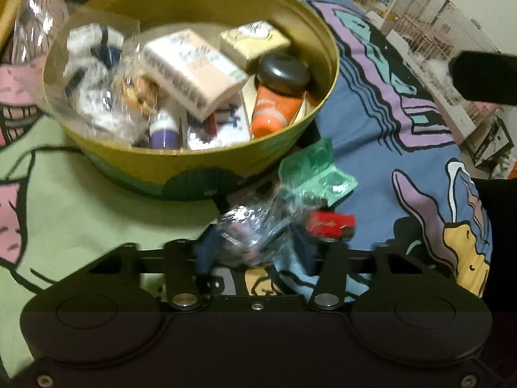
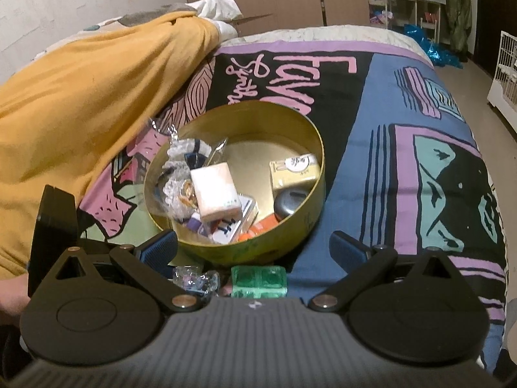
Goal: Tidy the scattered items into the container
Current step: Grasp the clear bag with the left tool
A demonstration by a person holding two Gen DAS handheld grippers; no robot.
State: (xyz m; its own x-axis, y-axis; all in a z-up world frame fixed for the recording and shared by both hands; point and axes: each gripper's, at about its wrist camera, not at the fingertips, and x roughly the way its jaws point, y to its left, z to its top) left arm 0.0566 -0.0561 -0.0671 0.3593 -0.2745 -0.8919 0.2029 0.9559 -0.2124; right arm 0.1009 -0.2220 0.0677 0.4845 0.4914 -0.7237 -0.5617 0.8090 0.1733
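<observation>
A round yellow-green tin [image 1: 194, 174] [image 2: 310, 223] stands on the patterned bed cover and holds several items: boxes, an orange tube [image 1: 274, 110], a purple bottle, plastic bags. My left gripper [image 1: 255, 249] is shut on a crinkly clear plastic packet [image 1: 255, 229], held just in front of the tin. A green clear case [image 1: 316, 171] [image 2: 258, 279] and a small red item [image 1: 331, 224] lie beside the packet. My right gripper [image 2: 255, 245] is open and empty above the tin's near rim; the packet [image 2: 194, 279] shows below it.
A mustard-yellow blanket [image 2: 80, 103] is heaped at the left of the bed. The bed's right edge drops to the floor, with white wire cages [image 1: 420, 32] beyond. Another clear bag [image 1: 35, 29] lies by the tin's far left side.
</observation>
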